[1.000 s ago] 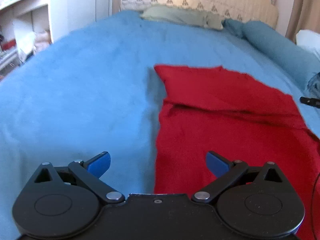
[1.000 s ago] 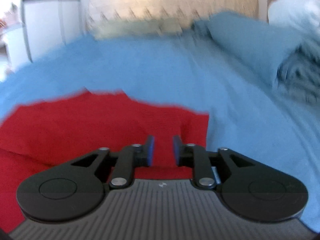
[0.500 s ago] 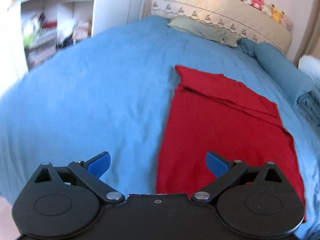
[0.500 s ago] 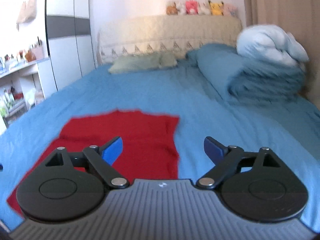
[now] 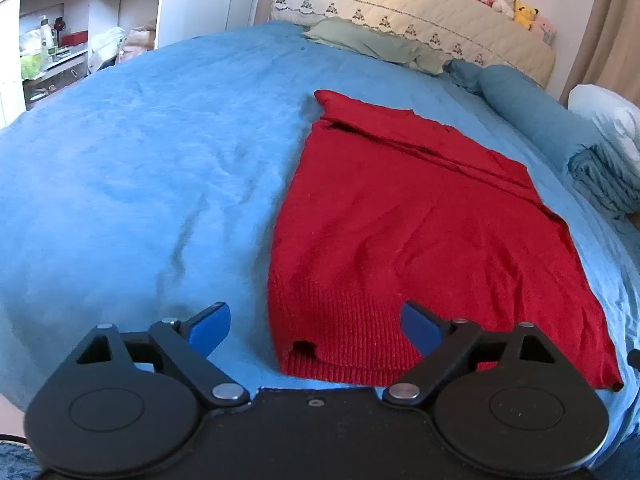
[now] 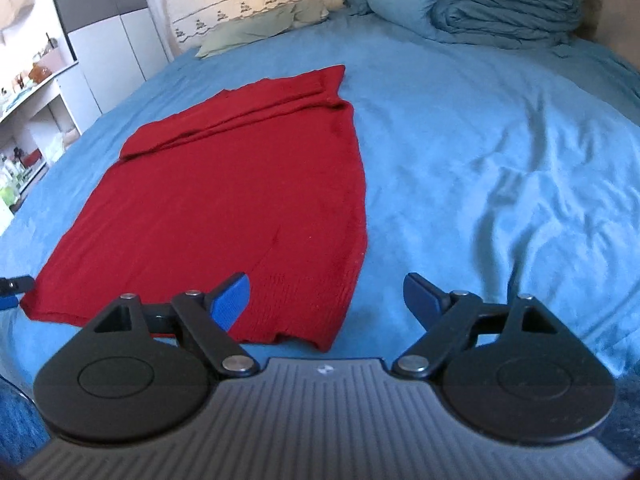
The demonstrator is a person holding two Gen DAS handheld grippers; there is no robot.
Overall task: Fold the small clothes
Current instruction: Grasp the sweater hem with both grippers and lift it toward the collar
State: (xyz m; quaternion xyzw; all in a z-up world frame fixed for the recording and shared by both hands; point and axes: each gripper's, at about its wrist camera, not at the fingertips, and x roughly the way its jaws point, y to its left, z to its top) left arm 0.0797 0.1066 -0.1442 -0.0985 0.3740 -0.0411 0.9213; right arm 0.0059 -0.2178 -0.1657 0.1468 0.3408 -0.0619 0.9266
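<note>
Red knitted garment (image 5: pixel 420 232) lies flat on the blue-covered bed (image 5: pixel 140 168), far end already turned over. Both my grippers, left gripper (image 5: pixel 316 322) and right gripper (image 6: pixel 326 296), hover at the ribbed near hem, fingers apart, empty. Next, probably: pinch both hem corners, carry them forward. No containers close by.

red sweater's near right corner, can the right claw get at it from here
Probably yes: the right claw is open just short of the red sweater hem, and only bare blue bedspread lies between.
</note>
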